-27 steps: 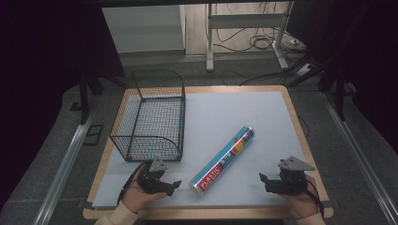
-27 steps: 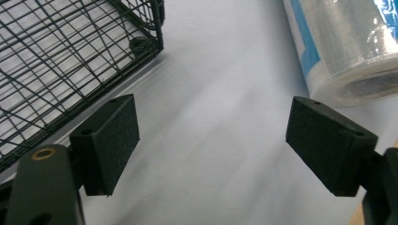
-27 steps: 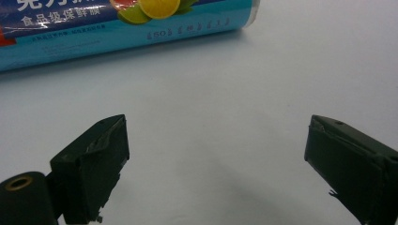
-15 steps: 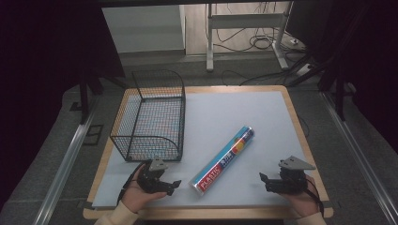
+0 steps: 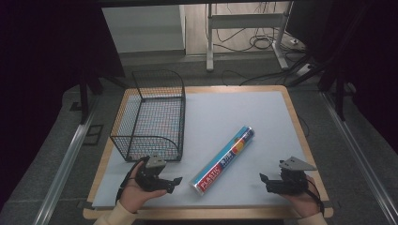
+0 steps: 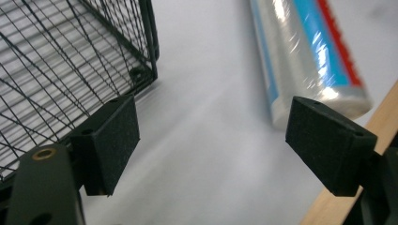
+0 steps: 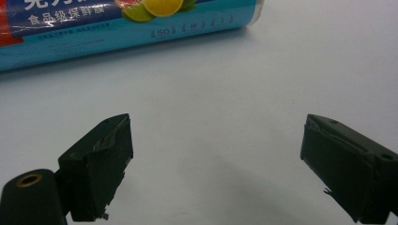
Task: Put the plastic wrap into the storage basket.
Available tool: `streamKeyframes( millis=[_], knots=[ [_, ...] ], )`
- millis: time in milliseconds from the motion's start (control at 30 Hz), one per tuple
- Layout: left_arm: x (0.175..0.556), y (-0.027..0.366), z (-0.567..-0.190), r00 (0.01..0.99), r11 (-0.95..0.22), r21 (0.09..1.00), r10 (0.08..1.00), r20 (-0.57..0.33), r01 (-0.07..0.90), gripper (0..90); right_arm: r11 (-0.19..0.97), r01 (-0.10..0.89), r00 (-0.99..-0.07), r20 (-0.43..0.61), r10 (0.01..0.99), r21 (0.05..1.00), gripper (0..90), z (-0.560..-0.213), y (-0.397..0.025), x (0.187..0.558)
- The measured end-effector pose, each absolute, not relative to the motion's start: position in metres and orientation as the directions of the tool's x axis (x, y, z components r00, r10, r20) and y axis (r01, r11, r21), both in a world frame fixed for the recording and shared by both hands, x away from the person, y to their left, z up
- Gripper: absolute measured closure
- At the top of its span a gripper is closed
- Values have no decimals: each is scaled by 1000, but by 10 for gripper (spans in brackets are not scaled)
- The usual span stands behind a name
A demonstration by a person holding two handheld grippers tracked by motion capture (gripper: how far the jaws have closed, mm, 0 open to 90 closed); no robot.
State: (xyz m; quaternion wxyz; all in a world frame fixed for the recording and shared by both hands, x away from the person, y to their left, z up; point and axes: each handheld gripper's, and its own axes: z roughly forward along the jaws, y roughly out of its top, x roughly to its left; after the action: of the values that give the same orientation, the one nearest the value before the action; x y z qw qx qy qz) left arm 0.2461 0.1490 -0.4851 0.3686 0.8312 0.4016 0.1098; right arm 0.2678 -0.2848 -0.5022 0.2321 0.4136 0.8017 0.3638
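blue, red and white printed roll (image 5: 224,160), black wire basket (image 5: 151,116), pale grey mat (image 5: 244,112), black grippers

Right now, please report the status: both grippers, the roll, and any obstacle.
Left gripper open, empty. Right gripper open, empty. Plastic wrap roll flat on the mat between them, untouched. Wire basket beside left gripper, nothing blocking.

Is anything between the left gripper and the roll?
Nothing visible. The left gripper sits open beside the roll's near end, with bare mat between them. The basket stands behind the gripper, off that line.
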Motion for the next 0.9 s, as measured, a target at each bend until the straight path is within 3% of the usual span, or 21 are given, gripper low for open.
streamKeyframes(
  millis=[900],
  knots=[
    [253, 113, -465, 703, -460, 687, 704, -105, 563, 183, 402, 490, -550, -83, 831, 773, 103, -505, -286, 268]
  ],
)
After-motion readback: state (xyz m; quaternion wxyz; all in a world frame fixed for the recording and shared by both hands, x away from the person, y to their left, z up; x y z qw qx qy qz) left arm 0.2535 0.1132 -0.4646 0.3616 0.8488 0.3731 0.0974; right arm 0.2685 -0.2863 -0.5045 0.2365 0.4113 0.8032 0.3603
